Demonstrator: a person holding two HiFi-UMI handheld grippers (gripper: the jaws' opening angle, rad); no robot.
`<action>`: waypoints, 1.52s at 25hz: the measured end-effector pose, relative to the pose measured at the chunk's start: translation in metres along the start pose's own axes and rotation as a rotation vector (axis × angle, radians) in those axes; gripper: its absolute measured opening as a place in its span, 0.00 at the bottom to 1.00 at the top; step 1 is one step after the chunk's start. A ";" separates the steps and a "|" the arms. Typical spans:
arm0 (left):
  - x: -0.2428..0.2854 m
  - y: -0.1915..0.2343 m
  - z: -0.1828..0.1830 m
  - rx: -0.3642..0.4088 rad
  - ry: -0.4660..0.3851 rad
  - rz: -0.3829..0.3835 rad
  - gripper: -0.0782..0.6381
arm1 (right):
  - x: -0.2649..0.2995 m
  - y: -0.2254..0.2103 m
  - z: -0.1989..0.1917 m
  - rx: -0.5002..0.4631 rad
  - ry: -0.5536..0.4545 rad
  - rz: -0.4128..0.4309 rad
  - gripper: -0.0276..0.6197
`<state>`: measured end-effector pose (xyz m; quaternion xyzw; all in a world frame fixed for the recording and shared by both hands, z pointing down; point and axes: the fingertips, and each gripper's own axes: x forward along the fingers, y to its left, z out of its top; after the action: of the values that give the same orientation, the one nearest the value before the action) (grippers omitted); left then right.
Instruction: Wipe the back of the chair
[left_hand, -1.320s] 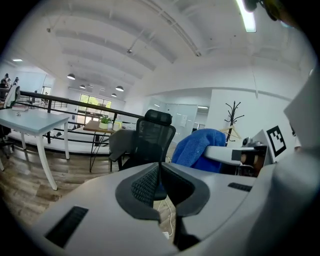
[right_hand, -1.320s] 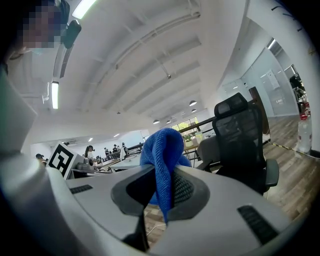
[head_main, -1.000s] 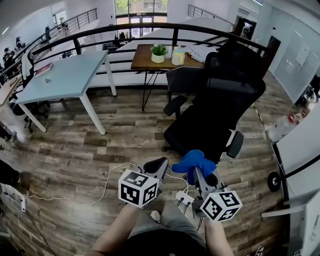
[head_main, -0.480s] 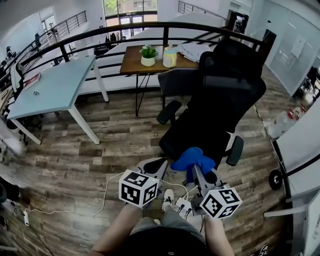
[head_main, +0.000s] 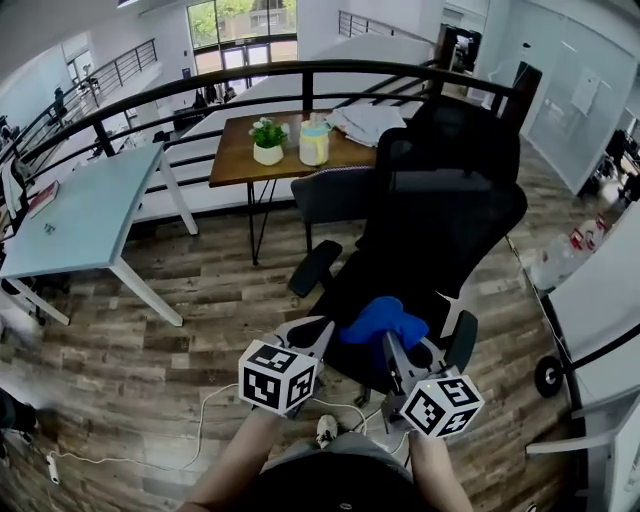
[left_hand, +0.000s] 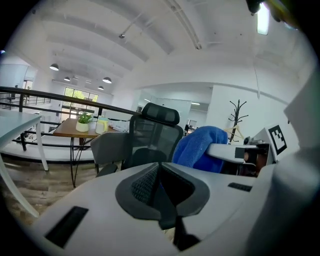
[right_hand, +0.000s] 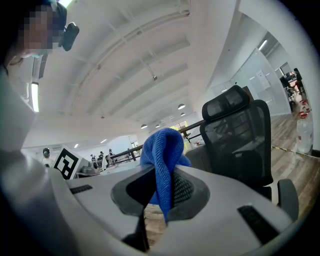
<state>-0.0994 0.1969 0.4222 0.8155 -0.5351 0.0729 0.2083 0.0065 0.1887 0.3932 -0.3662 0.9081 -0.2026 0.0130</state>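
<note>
Head view: looks down at black office chair (head_main: 440, 210) standing just beyond left gripper (head_main: 308, 332) and right gripper (head_main: 392, 348). Left gripper view: pressed together on nothing, chair straight ahead. Right gripper view: clamps blue cloth (right_hand: 162, 160) tight, chair at right.

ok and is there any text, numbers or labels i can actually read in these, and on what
No word, number or brand can be read in any view.
marker cubes: only black and white square patterns, no letters.
white sheet on the glass wall: too small to read.
blue cloth: no tag or print shows.
</note>
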 end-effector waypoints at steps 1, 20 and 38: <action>0.010 0.002 0.006 0.002 -0.002 -0.002 0.15 | 0.006 -0.008 0.006 0.008 -0.006 -0.001 0.14; 0.139 0.016 0.039 0.025 0.077 -0.157 0.15 | 0.059 -0.100 0.029 0.072 -0.012 -0.128 0.14; 0.266 0.074 0.140 0.130 0.090 -0.407 0.15 | 0.176 -0.168 0.103 0.069 -0.123 -0.338 0.14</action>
<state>-0.0698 -0.1112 0.4061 0.9143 -0.3438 0.0999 0.1895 0.0067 -0.0754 0.3837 -0.5245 0.8238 -0.2100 0.0466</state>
